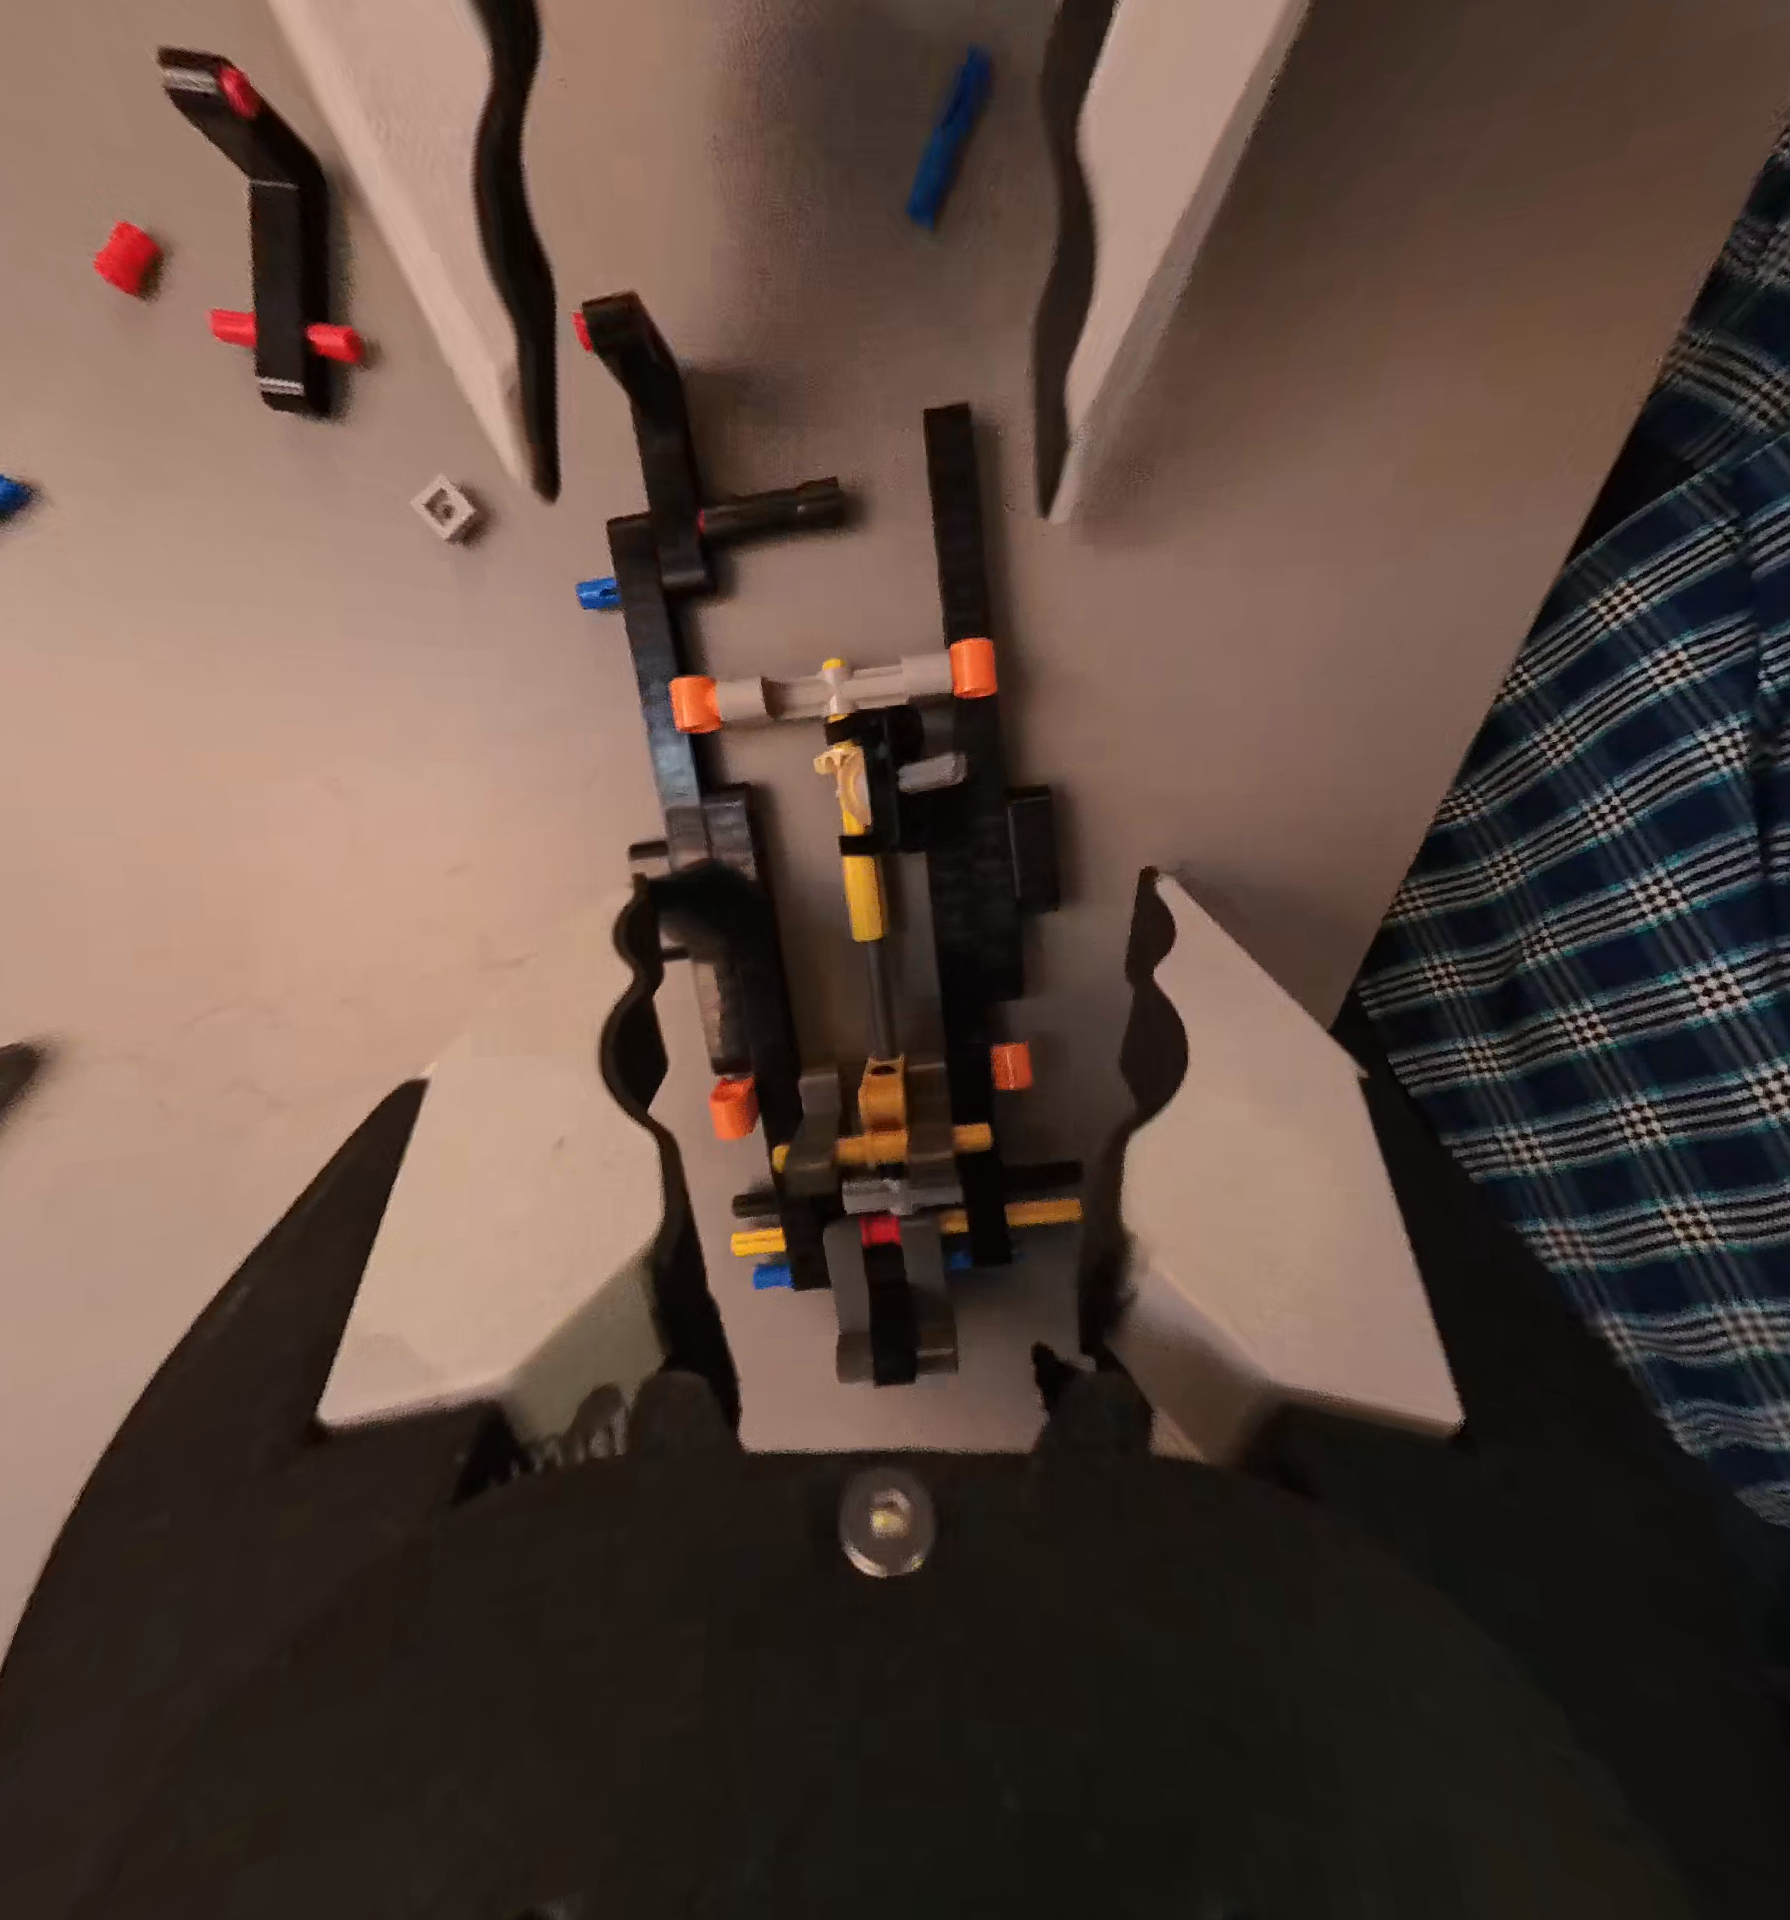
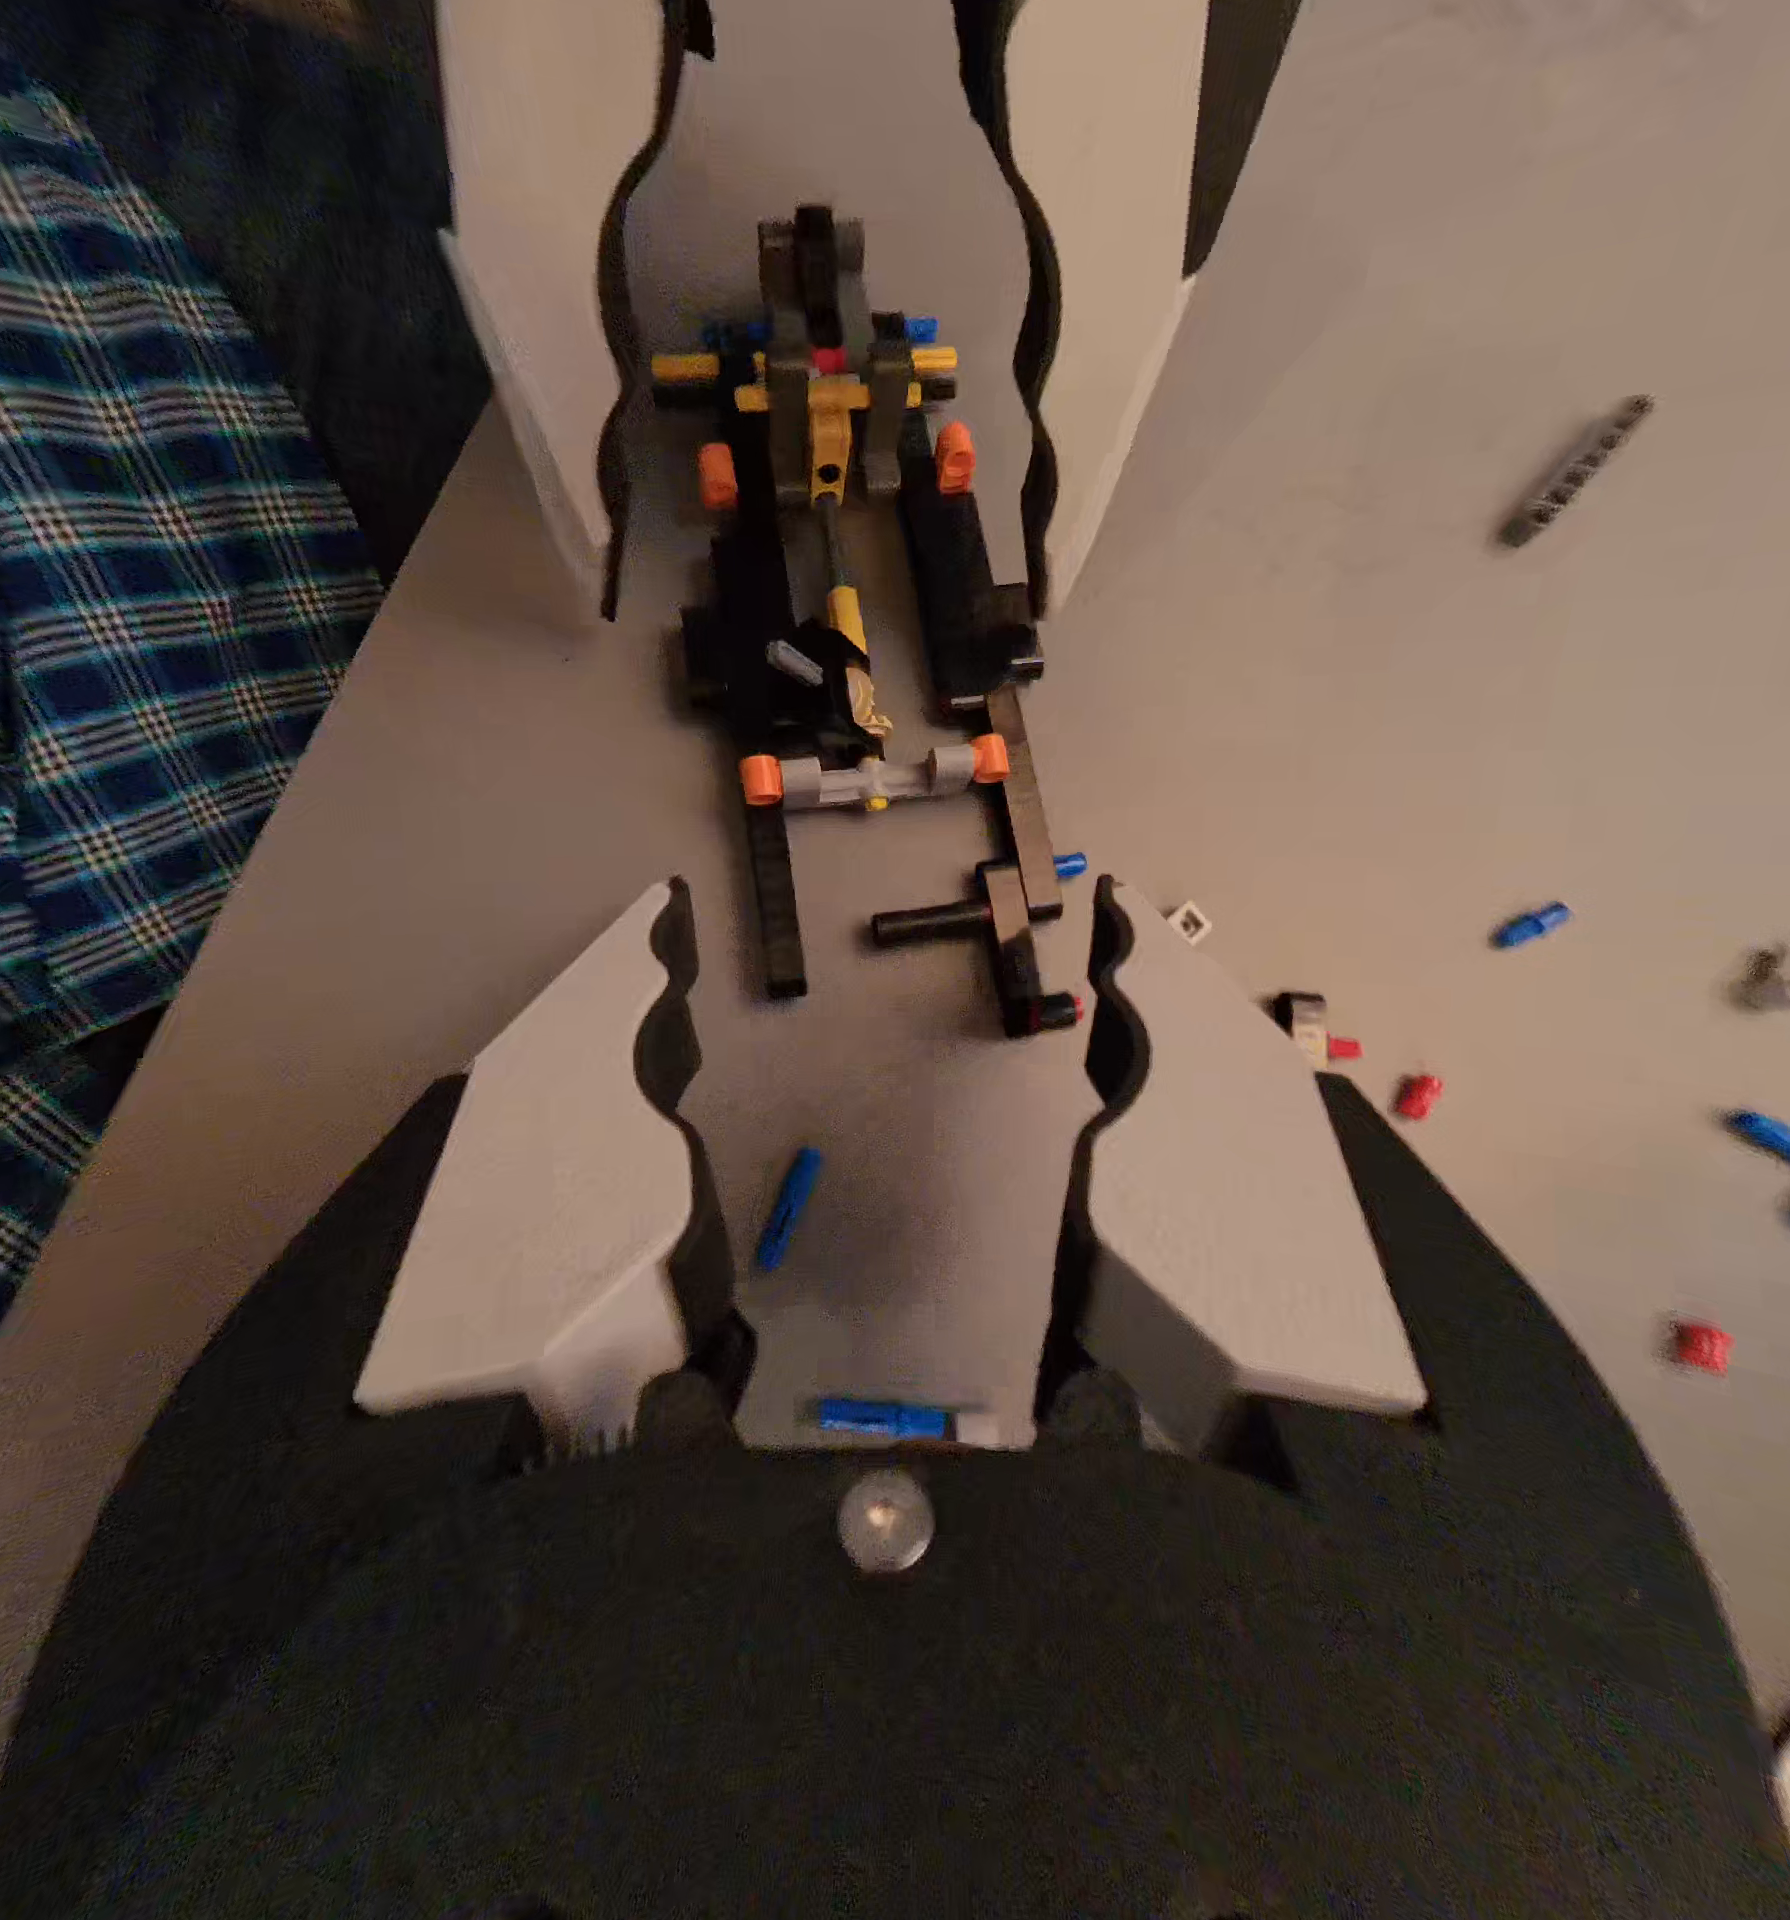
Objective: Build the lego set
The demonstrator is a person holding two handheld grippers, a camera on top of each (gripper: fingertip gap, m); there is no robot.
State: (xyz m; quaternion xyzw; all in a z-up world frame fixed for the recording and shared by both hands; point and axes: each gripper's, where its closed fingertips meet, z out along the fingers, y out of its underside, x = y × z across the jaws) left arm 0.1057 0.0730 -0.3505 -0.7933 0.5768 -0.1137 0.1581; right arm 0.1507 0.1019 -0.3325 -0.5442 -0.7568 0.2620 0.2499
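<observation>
We hold both grippers wide, left (image 1: 891,1049) straddling the chassis (image 1: 849,935), right (image 2: 891,1049) empty above a blue pin (image 2: 789,1207); closing could dislodge protruding pins.

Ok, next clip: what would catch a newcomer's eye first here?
The long black lego frame with orange and yellow parts lies flat on the grey table, end-on between the open left gripper and open right gripper. Loose red and blue pins lie beside it.
</observation>
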